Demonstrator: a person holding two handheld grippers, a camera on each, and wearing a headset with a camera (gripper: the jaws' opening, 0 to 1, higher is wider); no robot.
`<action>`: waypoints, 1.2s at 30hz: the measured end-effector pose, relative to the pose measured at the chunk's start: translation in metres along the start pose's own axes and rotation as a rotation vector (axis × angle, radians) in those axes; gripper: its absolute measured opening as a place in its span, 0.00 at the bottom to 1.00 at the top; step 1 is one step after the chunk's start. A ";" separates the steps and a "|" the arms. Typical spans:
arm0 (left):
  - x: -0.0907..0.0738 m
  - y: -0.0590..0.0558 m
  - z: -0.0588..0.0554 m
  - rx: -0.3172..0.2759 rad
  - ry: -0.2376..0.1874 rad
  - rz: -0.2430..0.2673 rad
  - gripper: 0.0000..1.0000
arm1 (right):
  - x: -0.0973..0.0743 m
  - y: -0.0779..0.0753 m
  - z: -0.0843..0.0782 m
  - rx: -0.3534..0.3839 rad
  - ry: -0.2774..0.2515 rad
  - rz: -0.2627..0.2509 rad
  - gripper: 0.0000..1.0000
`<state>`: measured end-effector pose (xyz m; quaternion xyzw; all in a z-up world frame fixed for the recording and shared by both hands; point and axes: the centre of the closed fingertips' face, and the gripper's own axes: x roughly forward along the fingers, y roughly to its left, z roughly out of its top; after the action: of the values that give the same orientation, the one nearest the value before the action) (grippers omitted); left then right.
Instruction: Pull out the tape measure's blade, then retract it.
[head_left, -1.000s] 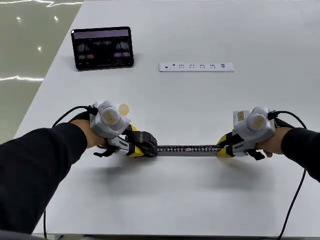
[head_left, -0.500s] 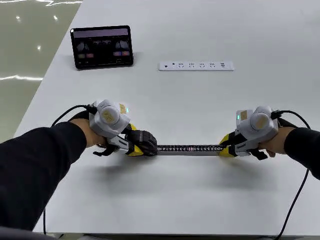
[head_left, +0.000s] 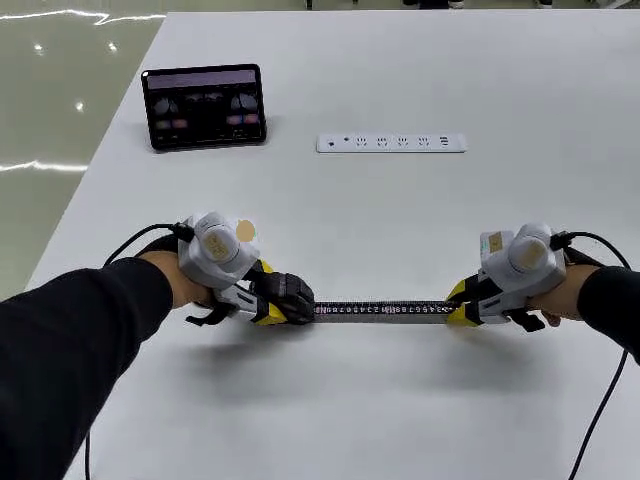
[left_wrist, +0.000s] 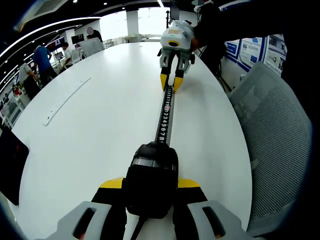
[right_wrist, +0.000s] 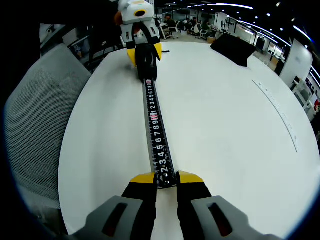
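Tape measure case (head_left: 289, 294) sits on the white worktop (head_left: 400, 220), clamped between the yellow tips of the left claw (head_left: 272, 310). The tips are spread as wide as the case. The blade (head_left: 380, 308) is drawn out flat along the worktop to the right claw (right_wrist: 164, 179), whose tips are pressed nearly together, pinching the blade's free end. Blade is dark with white numerals, 2 to 9 readable in the right gripper view, then a red mark, probably the 10. No brand legible on the case. Tablet (head_left: 204, 105) and power strip (head_left: 392, 143) lie well apart, farther back.
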<state>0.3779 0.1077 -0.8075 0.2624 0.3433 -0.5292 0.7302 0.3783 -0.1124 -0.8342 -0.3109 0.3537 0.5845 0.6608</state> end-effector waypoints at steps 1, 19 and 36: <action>0.000 0.000 0.000 0.000 0.000 0.000 0.32 | 0.000 0.000 0.000 0.000 0.001 0.000 0.10; 0.000 -0.001 0.000 0.003 0.003 0.004 0.32 | -0.008 0.000 -0.011 0.007 0.013 -0.009 0.10; 0.000 0.000 0.000 0.001 0.001 0.004 0.32 | -0.012 -0.003 -0.018 0.011 0.023 -0.011 0.10</action>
<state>0.3783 0.1078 -0.8082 0.2638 0.3430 -0.5278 0.7309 0.3789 -0.1338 -0.8345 -0.3157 0.3628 0.5753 0.6617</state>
